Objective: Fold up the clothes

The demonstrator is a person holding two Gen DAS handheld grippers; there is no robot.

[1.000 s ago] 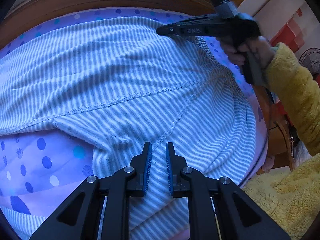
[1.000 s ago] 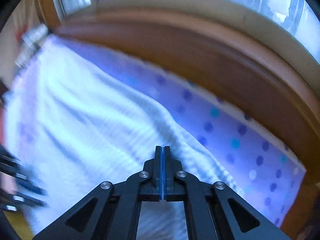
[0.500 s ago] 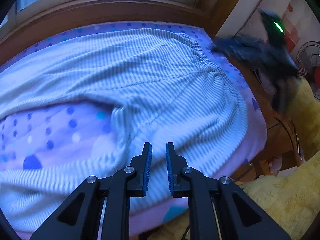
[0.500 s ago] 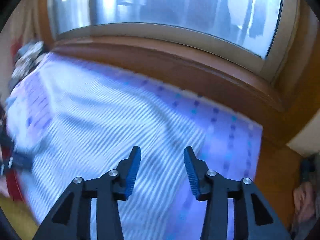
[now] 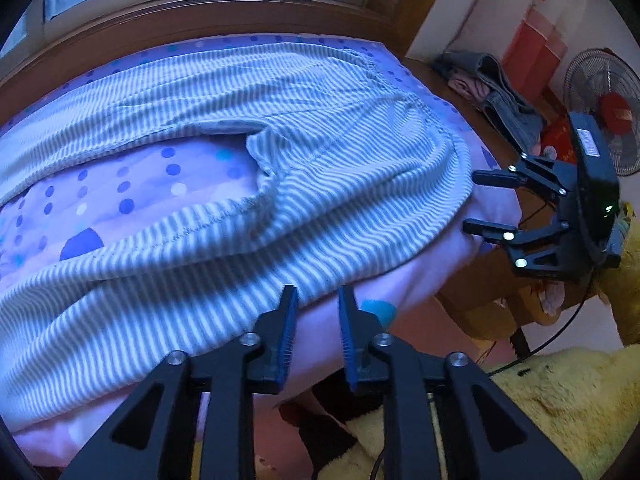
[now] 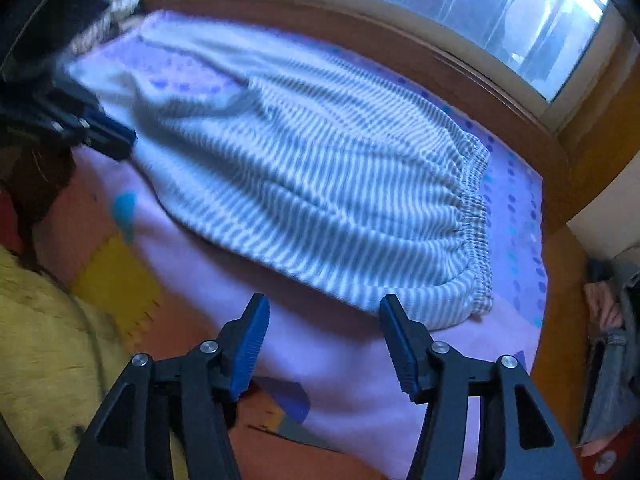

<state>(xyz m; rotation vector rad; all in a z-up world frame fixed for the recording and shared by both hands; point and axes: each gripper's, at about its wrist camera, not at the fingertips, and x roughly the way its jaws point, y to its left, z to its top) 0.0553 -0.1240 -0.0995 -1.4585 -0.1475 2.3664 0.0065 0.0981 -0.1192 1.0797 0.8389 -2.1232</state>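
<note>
Grey-and-white striped pants (image 5: 320,184) lie spread on a purple dotted sheet (image 5: 132,184), with the elastic waistband (image 6: 476,220) at the right end. My left gripper (image 5: 316,300) hovers over the pants' near edge. Its jaws are a little apart and opening, with nothing between them. My right gripper (image 6: 322,308) hangs over bare sheet just short of the waistband corner, its jaws wide and still opening around nothing. The left wrist view shows the right gripper (image 5: 472,200) beside the bed's right edge. The left gripper (image 6: 108,136) appears blurred at the left of the right wrist view.
A wooden window ledge (image 5: 224,8) runs along the far side of the bed. A pile of clothes (image 5: 492,88) and a fan (image 5: 608,108) stand to the right. A yellow fuzzy sleeve (image 5: 540,400) and a coloured foam mat (image 6: 116,280) are near the front.
My right gripper opened, left the far side of the pants and swung back to the bed's near right edge. My left gripper drew back to the near edge and its jaws widened slightly.
</note>
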